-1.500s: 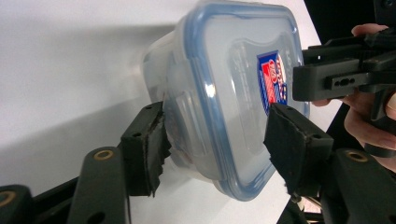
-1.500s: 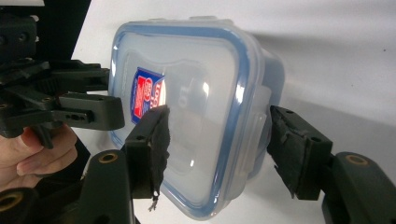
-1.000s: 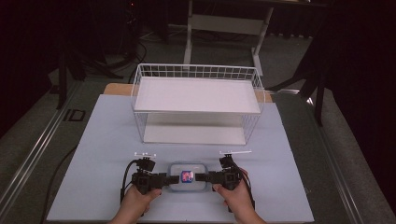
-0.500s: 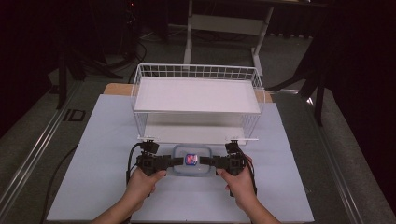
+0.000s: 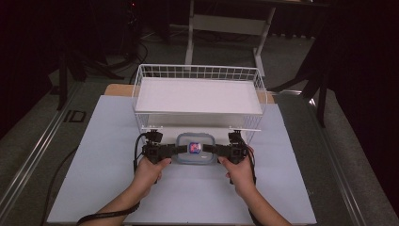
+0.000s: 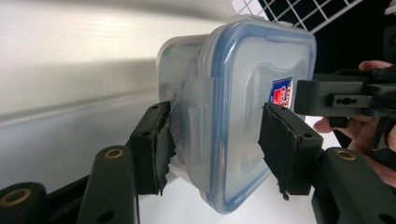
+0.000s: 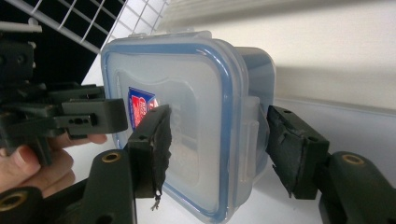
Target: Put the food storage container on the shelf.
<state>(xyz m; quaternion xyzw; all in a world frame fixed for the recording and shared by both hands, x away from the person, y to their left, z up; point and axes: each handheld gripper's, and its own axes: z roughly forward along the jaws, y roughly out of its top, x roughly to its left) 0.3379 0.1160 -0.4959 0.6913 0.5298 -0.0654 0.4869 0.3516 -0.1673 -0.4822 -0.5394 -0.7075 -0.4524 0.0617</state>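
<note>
Two hand-held grippers, left (image 5: 175, 150) and right (image 5: 212, 150), each clamp opposite ends of a lidded plastic box (image 5: 193, 149) just before a white wire basket (image 5: 197, 73).

Lidded container (image 5: 194, 149) between left tongs (image 5: 173, 149) and right tongs (image 5: 215, 150), seemingly just before wire basket (image 5: 197, 75).

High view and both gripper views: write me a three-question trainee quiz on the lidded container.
1. True or false: the food container is held from both ends, by the left hand-held gripper and the right hand-held gripper.
2. What colour is the seal around the container's lid?
3. Where is the container relative to the white wire rack? A: on its top shelf. B: at its front, at the level of the lower tier. C: behind it.

Key: 1 true; 2 blue; 3 B.
</note>
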